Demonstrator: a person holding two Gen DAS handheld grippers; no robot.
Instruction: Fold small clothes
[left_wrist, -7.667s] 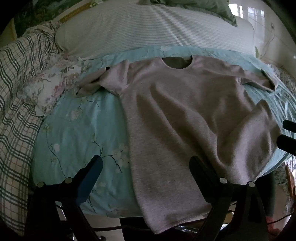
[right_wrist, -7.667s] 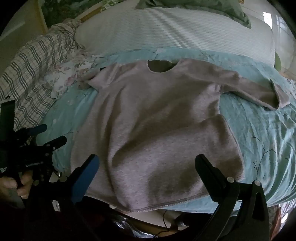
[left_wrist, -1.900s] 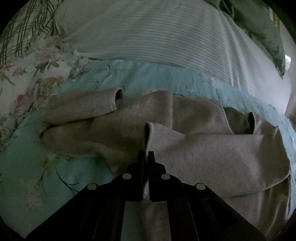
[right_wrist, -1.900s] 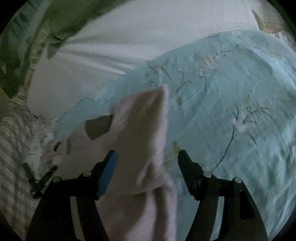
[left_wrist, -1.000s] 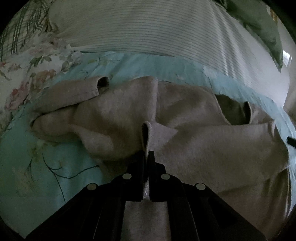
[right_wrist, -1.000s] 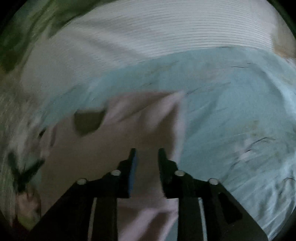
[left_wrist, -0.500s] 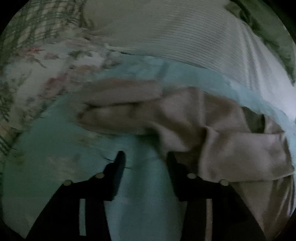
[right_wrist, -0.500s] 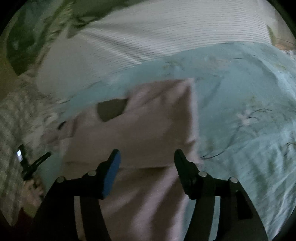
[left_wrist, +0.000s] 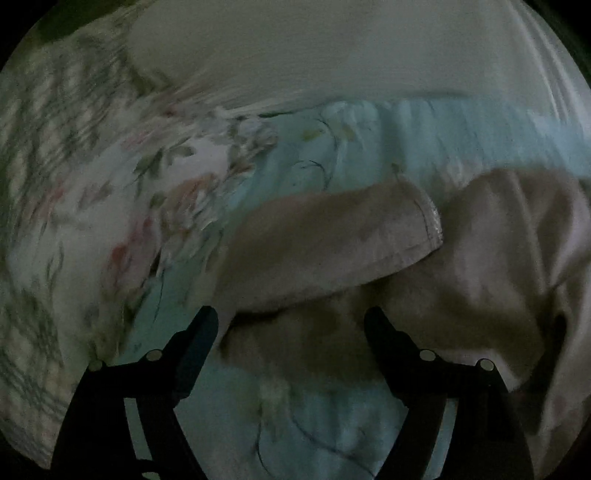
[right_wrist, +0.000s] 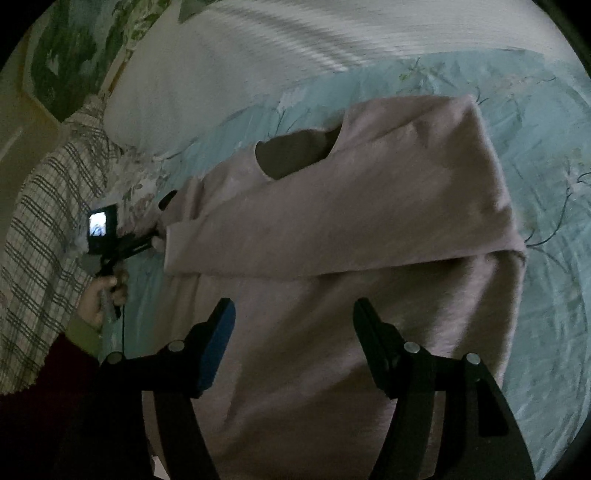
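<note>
Right wrist view alone shows whole pinkish-grey knit sweater (right_wrist: 332, 236), one sleeve folded across; left view blurred. Left gripper (left_wrist: 291, 325) and right gripper (right_wrist: 293, 314) both wide, empty.

We see a bed covered by a pale turquoise sheet printed with thin dark branches and small blossoms (right_wrist: 546, 155). On it lies a soft grey-pink knit sweater (right_wrist: 351, 236), its right sleeve folded across the chest, neck hole toward the far side. At the far edge rests a long white striped pillow (right_wrist: 258, 55). To the left lie a white floral cloth (left_wrist: 92, 206) and a grey-checked blanket (right_wrist: 40, 221).
</note>
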